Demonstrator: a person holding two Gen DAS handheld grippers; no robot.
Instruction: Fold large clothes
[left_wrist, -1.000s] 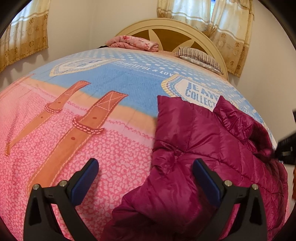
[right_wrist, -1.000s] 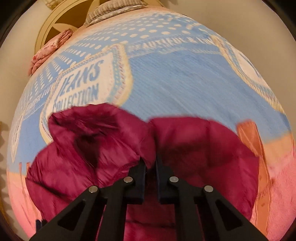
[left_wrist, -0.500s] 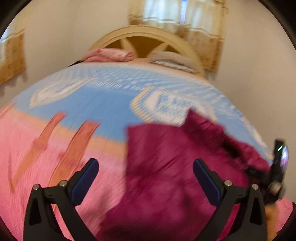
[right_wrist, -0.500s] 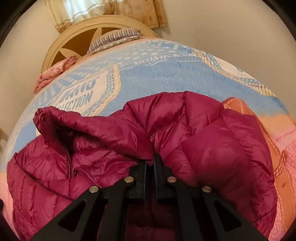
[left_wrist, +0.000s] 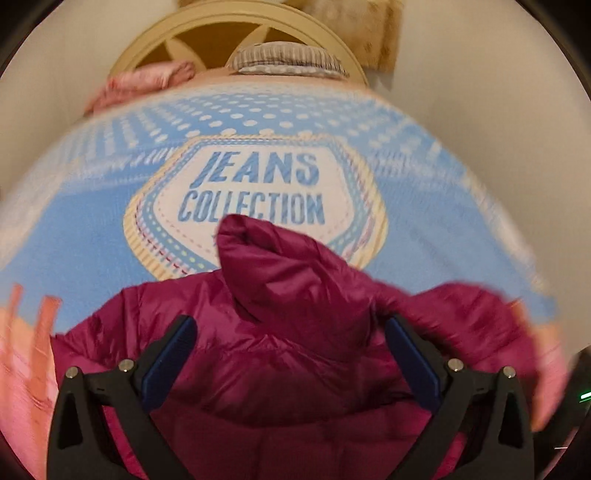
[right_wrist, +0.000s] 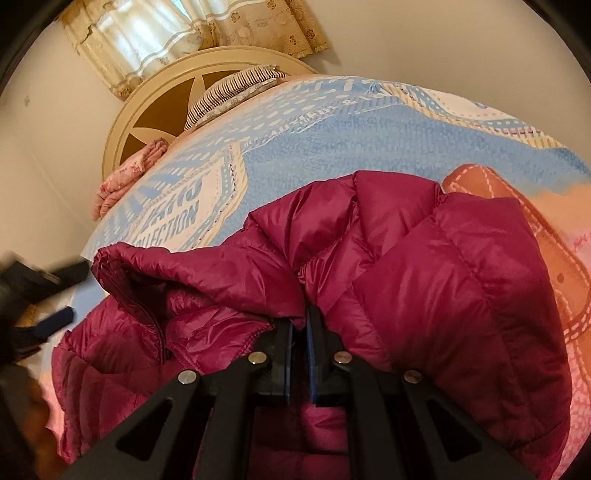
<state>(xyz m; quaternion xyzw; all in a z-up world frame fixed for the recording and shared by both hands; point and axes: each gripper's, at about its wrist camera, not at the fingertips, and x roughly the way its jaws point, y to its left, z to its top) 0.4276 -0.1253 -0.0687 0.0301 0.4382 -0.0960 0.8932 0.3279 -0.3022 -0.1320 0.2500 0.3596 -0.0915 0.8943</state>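
We have the magenta puffer jacket (right_wrist: 424, 280) lying bunched on the bedspread (right_wrist: 369, 147), over the boundary between the blue upper print and the pink lower print. Right gripper (right_wrist: 300, 325) is clamped nearly fully closed, pads pinching a fold of the jacket's fabric at what looks like the collar or front edge; quilted panels bulge up on both sides of the fingers. Zipper edge (right_wrist: 155, 321) runs down just left of the pinch point, with the collar flap curled over it. Our left gripper (left_wrist: 290, 354) is wide open, blue pads (left_wrist: 166, 354) well apart, holding nothing; it hangs over the jacket's upper part, whether touching we cannot tell. In the left wrist view the jacket's peak (left_wrist: 255, 251) sticks up and overlaps the lower edge of the "JEANS COLLECTION" badge (left_wrist: 258, 188) printed on the bedspread. That view is blurred at the edges. The left gripper also shows in the right wrist view at the far left edge (right_wrist: 55, 299), blurred, just beside the jacket. At the head of the bed: curved cream headboard (right_wrist: 155, 103), striped pillow (right_wrist: 236, 92), folded pink blanket (right_wrist: 125, 177). Curtains (right_wrist: 177, 37) behind the headboard.
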